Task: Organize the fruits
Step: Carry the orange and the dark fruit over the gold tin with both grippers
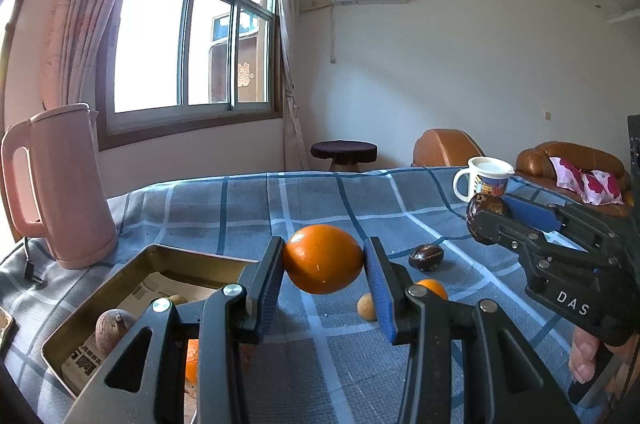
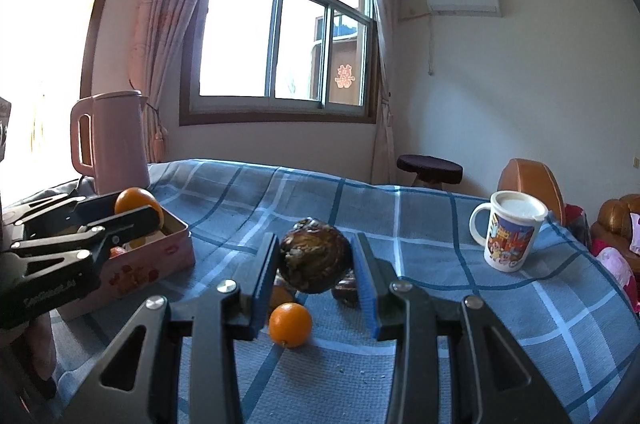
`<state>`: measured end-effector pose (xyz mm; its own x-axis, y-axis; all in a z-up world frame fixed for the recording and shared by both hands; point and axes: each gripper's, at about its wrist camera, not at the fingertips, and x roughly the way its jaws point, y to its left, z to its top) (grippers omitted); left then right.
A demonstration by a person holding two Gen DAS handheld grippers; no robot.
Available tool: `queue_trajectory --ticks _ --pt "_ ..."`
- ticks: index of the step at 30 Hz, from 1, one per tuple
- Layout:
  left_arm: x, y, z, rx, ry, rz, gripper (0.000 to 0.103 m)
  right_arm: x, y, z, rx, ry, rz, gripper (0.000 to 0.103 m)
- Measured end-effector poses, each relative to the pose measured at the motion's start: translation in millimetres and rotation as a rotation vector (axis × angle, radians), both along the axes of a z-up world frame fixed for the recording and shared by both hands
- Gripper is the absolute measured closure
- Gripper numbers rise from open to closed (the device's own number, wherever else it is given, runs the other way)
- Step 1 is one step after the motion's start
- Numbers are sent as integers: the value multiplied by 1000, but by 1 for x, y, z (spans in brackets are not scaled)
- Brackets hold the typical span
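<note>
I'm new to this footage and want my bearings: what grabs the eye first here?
A bright orange is clamped in the left tool, held above the blue checked cloth beside the open tin. The right tool grips a dark wrinkled fruit, with a cartoon mug standing farther right.

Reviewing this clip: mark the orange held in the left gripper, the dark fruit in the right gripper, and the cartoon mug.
orange (image 1: 323, 259), left wrist view, middle of its peel.
dark fruit (image 2: 314, 261), right wrist view, centre of its wrinkled skin.
cartoon mug (image 2: 510, 242), right wrist view, printed side wall.
</note>
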<state>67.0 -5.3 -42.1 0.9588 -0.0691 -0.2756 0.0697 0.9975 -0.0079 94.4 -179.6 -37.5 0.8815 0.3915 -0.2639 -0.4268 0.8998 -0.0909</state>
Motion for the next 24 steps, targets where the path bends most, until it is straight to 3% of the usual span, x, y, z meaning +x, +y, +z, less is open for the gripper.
queue_trajectory --ticks 24 --pt "-6 13 0 -29 22 14 61 -10 33 -1 -37 -2 73 63"
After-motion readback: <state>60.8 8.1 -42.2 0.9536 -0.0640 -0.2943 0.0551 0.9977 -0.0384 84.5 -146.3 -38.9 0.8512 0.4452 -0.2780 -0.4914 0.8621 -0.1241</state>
